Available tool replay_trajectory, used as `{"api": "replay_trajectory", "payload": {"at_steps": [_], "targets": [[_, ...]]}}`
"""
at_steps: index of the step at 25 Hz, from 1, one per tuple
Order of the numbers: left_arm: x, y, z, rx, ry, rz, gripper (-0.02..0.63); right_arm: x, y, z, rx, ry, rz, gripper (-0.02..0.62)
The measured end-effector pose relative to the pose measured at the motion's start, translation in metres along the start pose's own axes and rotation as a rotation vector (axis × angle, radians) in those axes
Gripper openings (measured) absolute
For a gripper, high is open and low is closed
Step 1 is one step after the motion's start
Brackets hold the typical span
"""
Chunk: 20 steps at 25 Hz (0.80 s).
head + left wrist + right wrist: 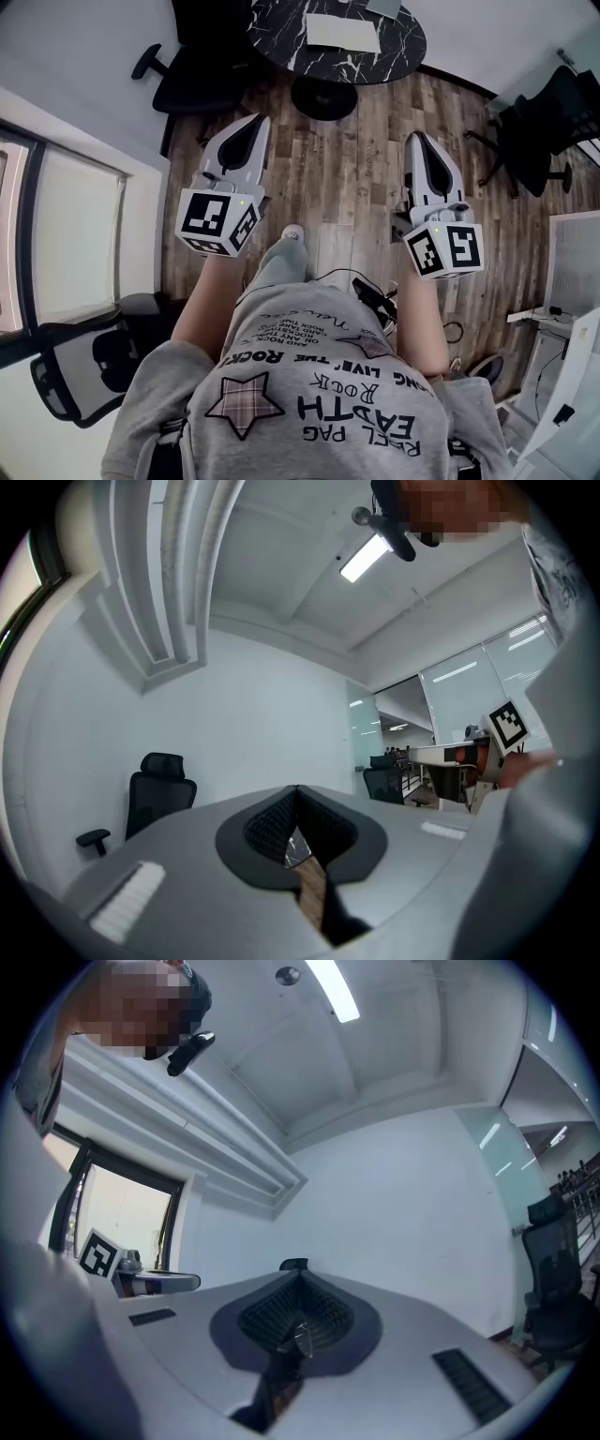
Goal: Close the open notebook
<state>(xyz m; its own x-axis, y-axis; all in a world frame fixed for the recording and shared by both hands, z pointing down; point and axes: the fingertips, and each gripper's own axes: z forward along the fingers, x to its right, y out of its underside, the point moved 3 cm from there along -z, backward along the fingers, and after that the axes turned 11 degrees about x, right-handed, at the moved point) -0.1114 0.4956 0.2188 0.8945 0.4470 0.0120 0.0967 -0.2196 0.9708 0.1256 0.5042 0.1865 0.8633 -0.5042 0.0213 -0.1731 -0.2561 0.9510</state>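
Note:
A white notebook (343, 33) lies with pale pages showing on a round black marble table (281, 37) at the top of the head view. Both grippers are held level over the wooden floor, well short of the table and pointing towards it. My left gripper (253, 122) has its jaws pressed together with nothing between them, as the left gripper view (297, 789) also shows. My right gripper (415, 139) is likewise shut and empty, its jaws meeting in the right gripper view (300, 1277). The notebook appears in neither gripper view.
A black office chair (192, 80) stands left of the table, another chair (539, 131) at the right. A window (56, 234) lines the left wall. A mesh chair (80, 370) is behind me at the left, a white desk (567, 281) and cables (375, 295) at the right.

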Motion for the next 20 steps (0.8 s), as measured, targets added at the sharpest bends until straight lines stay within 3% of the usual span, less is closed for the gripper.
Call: {"api": "replay_trajectory", "payload": {"at_steps": [9,20], "targets": [[-0.056,0.012,0.073,0.008,0.044,-0.007,0.008,0.023,0.021,0.08,0.01,0.043,-0.001,0.012],[-0.106,0.026,0.118,0.007,0.067,-0.015,0.008,0.032,0.045,0.139,0.008,0.067,-0.002,0.012]]}}
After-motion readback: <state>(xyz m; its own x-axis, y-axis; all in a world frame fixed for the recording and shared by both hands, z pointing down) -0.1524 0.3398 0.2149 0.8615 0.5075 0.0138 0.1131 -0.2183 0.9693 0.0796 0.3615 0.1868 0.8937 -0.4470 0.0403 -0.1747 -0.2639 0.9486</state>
